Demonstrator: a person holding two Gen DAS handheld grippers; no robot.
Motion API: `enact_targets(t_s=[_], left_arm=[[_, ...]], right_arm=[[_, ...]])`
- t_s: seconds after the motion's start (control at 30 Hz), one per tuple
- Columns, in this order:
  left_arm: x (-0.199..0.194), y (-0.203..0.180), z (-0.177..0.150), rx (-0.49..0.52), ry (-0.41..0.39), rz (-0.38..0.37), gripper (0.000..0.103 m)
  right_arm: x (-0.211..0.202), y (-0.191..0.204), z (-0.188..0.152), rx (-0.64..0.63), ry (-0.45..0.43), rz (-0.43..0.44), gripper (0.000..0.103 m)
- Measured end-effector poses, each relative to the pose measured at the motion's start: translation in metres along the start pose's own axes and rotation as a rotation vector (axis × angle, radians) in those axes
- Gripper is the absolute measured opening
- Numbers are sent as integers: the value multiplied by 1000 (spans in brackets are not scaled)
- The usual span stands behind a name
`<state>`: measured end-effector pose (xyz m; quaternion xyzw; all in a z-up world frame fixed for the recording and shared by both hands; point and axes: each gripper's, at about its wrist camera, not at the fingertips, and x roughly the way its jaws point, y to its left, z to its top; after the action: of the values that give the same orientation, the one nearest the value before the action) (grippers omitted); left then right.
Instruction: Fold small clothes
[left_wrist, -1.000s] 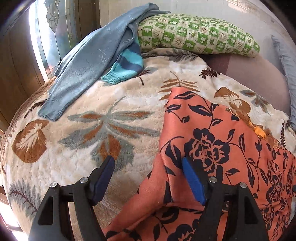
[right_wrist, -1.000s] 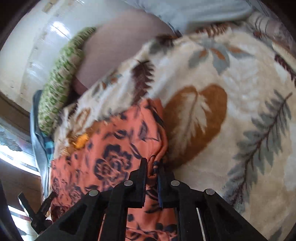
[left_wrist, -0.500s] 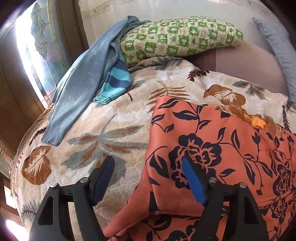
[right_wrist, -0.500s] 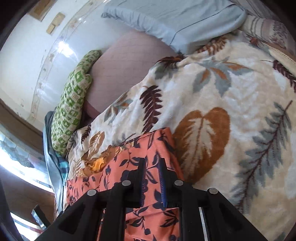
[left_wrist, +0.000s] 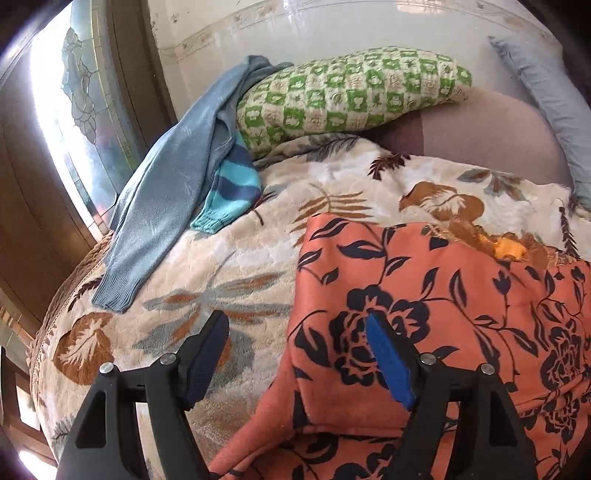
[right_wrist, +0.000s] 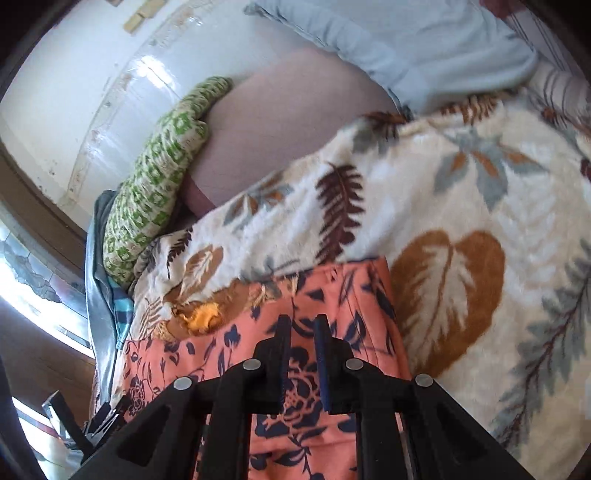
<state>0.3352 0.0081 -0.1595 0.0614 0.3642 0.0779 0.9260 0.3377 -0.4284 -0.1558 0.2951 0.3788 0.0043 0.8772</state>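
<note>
A bed carries a cream blanket (left_wrist: 240, 254) printed with leaves. On the blanket lie an orange flowered garment (left_wrist: 424, 295), a grey-blue sweater (left_wrist: 166, 192) and a striped sleeve (left_wrist: 229, 192), with a green checked pillow (left_wrist: 351, 92) at its far edge.

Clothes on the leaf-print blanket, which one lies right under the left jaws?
The orange garment with dark blue flowers. The plain grey-blue knit sweater and the turquoise-and-navy striped knit piece lie farther off, by the green checked pillow.
</note>
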Motion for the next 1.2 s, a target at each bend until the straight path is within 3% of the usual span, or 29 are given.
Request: enact_targets(t_s=[0.07, 0.13, 0.2, 0.27, 0.4, 0.5, 0.67, 0.73, 0.8, 1.03, 1.2], left_arm=[[7, -9, -2, 29, 32, -31, 78], [18, -17, -6, 57, 87, -27, 78], [27, -19, -9, 69, 129, -27, 78], [27, -16, -7, 48, 134, -38, 79], [27, -15, -8, 42, 141, -26, 82], [25, -14, -8, 48, 140, -17, 84], [26, -11, -8, 37, 144, -15, 85], [27, -11, -8, 37, 147, -14, 85], [29, -11, -9, 31, 152, -5, 89], [39, -2, -10, -49, 191, -11, 102], [39, -3, -11, -57, 191, -11, 103]], right_arm=[[18, -10, 2, 67, 40, -30, 16], [50, -30, -2, 147, 150, -76, 16], [53, -46, -6, 202, 115, -11, 16], [49, -45, -1, 214, 137, -12, 16], [34, -20, -2, 115, 108, -24, 16], [25, 4, -11, 52, 130, 28, 16], [37, 55, -51, -144, 243, 26, 16], [54, 62, -69, -196, 309, -24, 17], [58, 63, -78, -240, 280, -46, 17], [62, 41, -69, -90, 321, 45, 17], [60, 42, -70, -104, 318, 37, 17]])
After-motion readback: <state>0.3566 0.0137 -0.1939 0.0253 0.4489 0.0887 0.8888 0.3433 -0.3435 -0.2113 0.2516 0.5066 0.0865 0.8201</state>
